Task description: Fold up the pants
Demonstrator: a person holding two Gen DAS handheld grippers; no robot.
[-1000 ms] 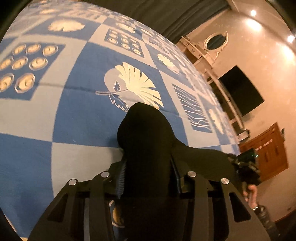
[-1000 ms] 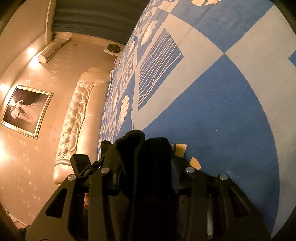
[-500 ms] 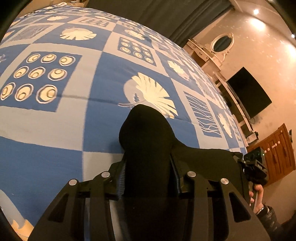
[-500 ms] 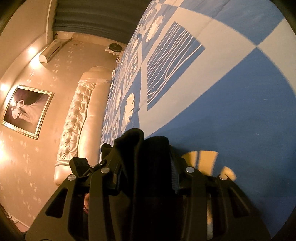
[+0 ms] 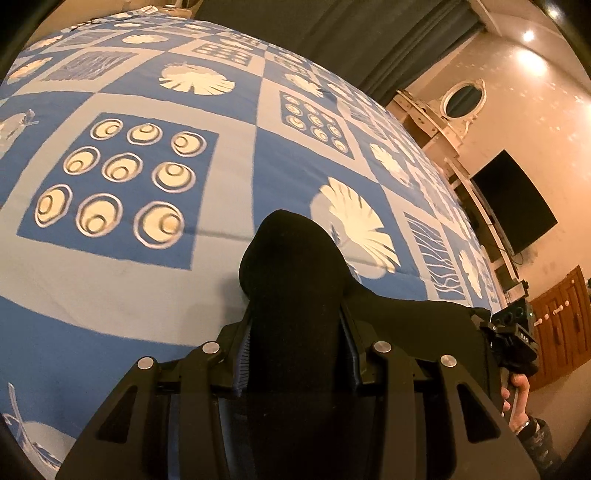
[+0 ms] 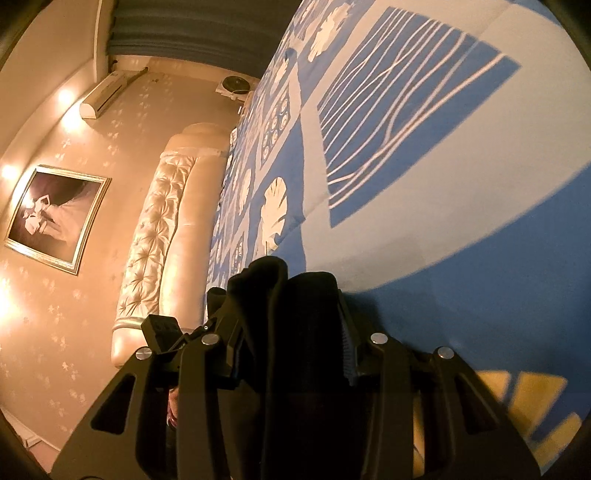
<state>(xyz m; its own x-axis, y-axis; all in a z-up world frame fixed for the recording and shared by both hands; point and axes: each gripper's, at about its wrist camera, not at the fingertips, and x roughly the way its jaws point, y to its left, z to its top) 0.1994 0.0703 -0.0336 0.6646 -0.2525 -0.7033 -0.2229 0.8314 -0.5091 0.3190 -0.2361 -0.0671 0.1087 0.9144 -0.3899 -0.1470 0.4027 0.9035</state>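
The black pants (image 5: 291,280) bulge out between the fingers of my left gripper (image 5: 293,325), which is shut on them above the blue and white patterned bedspread (image 5: 122,266). The cloth stretches right to the other gripper (image 5: 513,343), seen at the right edge with the hand that holds it. In the right wrist view my right gripper (image 6: 286,325) is shut on a bunched fold of the same pants (image 6: 295,314), above the bedspread (image 6: 461,240). The left gripper's body (image 6: 162,328) shows at its left.
A padded cream headboard (image 6: 155,236) and a framed picture (image 6: 55,218) lie beyond the bed on one side. A dark TV (image 5: 513,199), a white dresser with an oval mirror (image 5: 461,99) and a wooden cabinet (image 5: 561,321) stand on the other side. Dark curtains (image 5: 332,29) hang behind.
Both grippers have moved forward across the bedspread with the pants held in them. The circle-pattern square has come into fuller view on the left and the wavy-line square on the right.
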